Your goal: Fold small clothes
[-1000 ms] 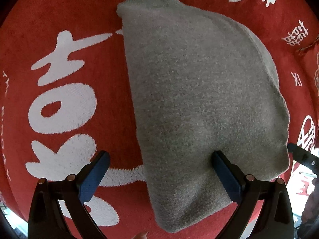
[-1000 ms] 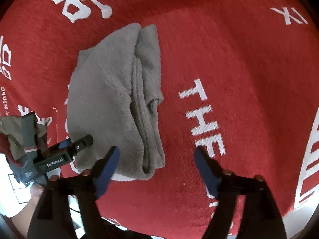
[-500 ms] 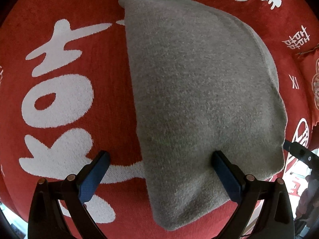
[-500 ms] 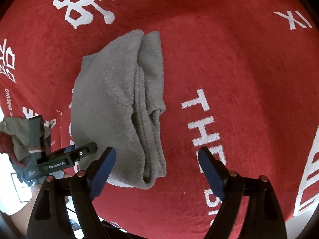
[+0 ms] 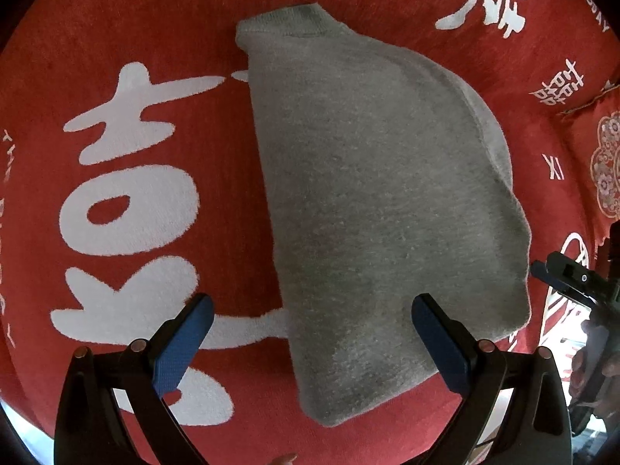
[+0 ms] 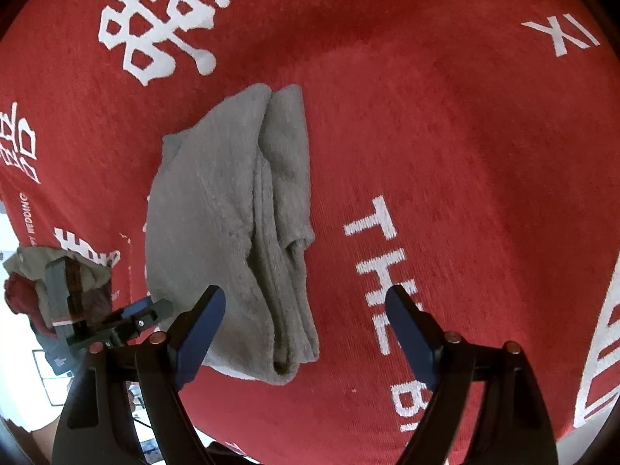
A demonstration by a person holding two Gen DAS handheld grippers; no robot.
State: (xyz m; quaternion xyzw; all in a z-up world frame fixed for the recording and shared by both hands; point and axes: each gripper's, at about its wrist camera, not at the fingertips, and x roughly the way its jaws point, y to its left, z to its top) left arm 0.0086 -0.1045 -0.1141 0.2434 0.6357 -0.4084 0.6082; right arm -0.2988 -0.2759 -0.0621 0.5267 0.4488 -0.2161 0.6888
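**Hovering over a folded grey garment, both tongs spread**

Lying flat on a red cloth [image 5: 317, 7] printed with large white characters and Latin letters, a grey knitted garment [image 5: 379, 209] sits folded into a compact bundle. From the left wrist view it shows a smooth, broad top face with a ribbed band at its far end and a rounded edge along the right. From the right wrist view the same garment [image 6: 217, 217] shows its layered side: several stacked folds run lengthwise down its right edge and bunch into a small lump near the middle.

The left gripper [image 5: 310, 339] hangs above the near end of the garment with its jaws spread wide and nothing pinched. Its left blue pad [image 5: 182, 345] is over the red cloth and a white character; its right pad [image 5: 440, 345] is over the grey knit. Whether that pad touches the fabric cannot be told.

The right gripper [image 6: 304, 335] is likewise spread wide and empty. Its left pad [image 6: 199, 339] overlaps the garment's near left corner in the picture, while its right pad [image 6: 412, 333] is over the white lettering on the red cloth, apart from the garment.

Each gripper appears at the edge of the other's view, near the garment's near end. A bundle of other fabric [image 6: 23, 271] lies beyond the cloth's left edge in the right wrist view.
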